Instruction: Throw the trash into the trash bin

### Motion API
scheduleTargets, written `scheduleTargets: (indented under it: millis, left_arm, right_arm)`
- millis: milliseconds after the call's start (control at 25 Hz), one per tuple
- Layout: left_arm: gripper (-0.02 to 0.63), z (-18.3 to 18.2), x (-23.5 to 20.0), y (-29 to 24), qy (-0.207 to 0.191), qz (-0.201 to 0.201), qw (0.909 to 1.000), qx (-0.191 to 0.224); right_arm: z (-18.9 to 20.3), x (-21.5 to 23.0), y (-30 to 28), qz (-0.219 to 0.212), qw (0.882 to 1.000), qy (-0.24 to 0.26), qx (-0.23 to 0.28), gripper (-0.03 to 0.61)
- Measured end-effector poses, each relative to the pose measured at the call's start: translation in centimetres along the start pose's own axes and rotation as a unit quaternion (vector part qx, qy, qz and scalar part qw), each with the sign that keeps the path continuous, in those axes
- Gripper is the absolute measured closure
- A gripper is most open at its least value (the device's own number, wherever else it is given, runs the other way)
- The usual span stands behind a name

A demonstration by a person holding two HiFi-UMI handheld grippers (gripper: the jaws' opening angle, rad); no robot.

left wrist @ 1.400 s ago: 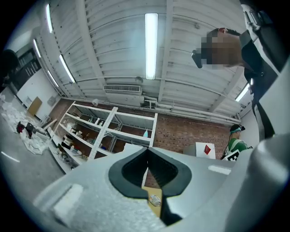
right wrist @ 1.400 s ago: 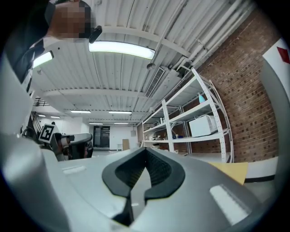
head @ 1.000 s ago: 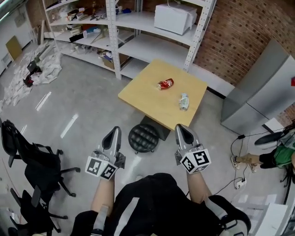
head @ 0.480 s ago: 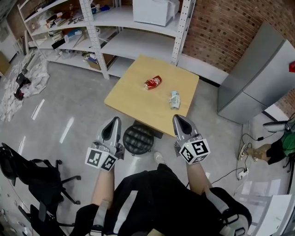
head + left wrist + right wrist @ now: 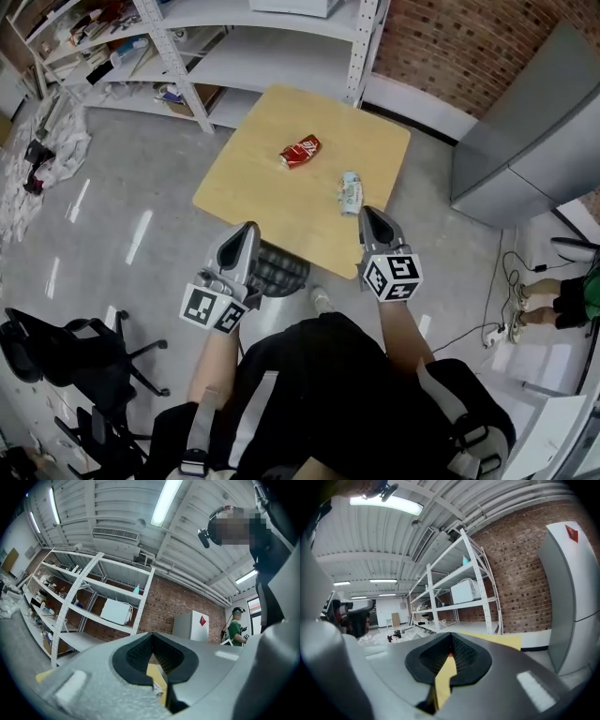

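Head view: a pale crushed bottle [image 5: 351, 193] lies near the table's [image 5: 246, 178] close edge, its long axis pointing roughly away from the person. A red crushed can [image 5: 300, 151] sits farther in, near the middle, lying slantwise. The two are apart, not touching.

The right gripper [image 5: 371, 220] is just short of the bottle and nearly in line with it, its jaws pressed together and holding nothing. The left gripper [image 5: 242, 239] hangs off the table's near corner, also closed and empty. In the left gripper view the bottle [image 5: 158, 693] shows through the gap below its closed tips.

So the right hand is clearly the nearer one for the bottle, and its jaws would have to open first. A dark round ribbed thing [image 5: 286, 274] on the floor by the table edge, between the grippers, may be the bin.
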State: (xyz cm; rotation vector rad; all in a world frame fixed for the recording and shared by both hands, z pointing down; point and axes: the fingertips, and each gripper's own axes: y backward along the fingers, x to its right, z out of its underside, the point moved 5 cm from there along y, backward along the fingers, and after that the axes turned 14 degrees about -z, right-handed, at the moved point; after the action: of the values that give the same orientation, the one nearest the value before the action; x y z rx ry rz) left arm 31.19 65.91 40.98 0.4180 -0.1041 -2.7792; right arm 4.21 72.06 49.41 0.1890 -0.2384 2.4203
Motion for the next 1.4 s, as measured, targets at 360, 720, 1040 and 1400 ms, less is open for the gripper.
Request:
scheduleTargets:
  millis: [360, 720, 1040, 1400]
  left_arm:
    - [0.609, 5.6, 0.6, -4.7, -0.002, 0.018, 0.9976, -0.067]
    - [0.609, 9.6, -0.3, -6.5, 0.005, 0.004, 0.992, -0.126]
    - [0.609, 11.0, -0.3, -7.4, -0.003, 0.004, 0.9878, -0.156]
    - [0.609, 11.6, -0.1, -7.9, 0.004, 0.007, 0.9863, -0.165]
  right_arm:
    - [7.7, 4.6, -4.5, 0.026, 0.992, -0.043, -0.114, 0.499]
    - [14.6, 9.1, -7.8, 0.088, 0.977, -0.105, -0.164, 0.284]
    - [17.8, 11.2, -9.7, 0.121, 0.964, -0.134, -0.197, 0.23]
    - [19.4, 11.0, -10.9, 0.13, 0.95, -0.147, -0.242, 0.236]
